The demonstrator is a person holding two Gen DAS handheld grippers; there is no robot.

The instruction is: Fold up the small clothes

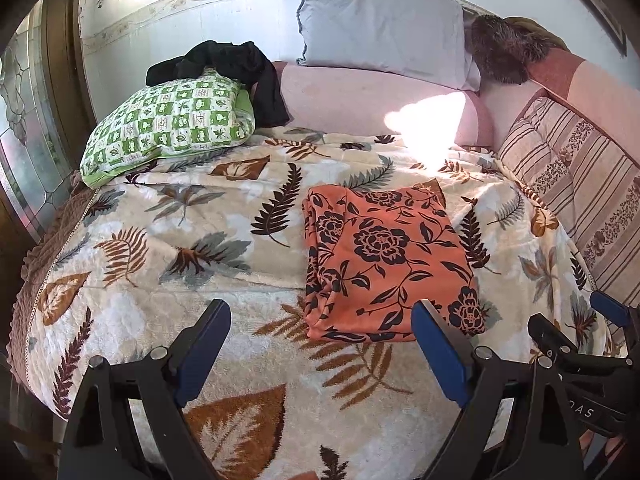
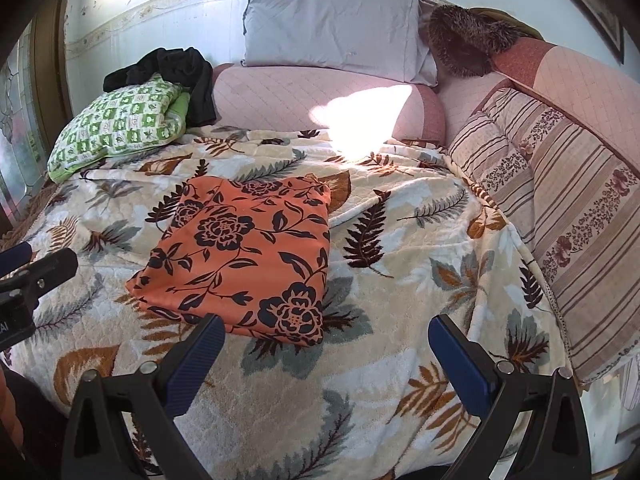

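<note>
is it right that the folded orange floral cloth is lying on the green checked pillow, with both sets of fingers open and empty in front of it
Not quite. The orange floral cloth lies on the leaf-print blanket, not on the green checked pillow, which sits apart at the far left with a black garment on it. The right wrist view shows this. The left gripper and right gripper are indeed open and empty.

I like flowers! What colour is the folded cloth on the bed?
Orange with dark flowers and leaves: the folded cloth shows best in the right wrist view.

Partial white letters "DAS" on right gripper (image 1: 582,320) body; "AI" fragment on left gripper (image 2: 24,264) body.
</note>
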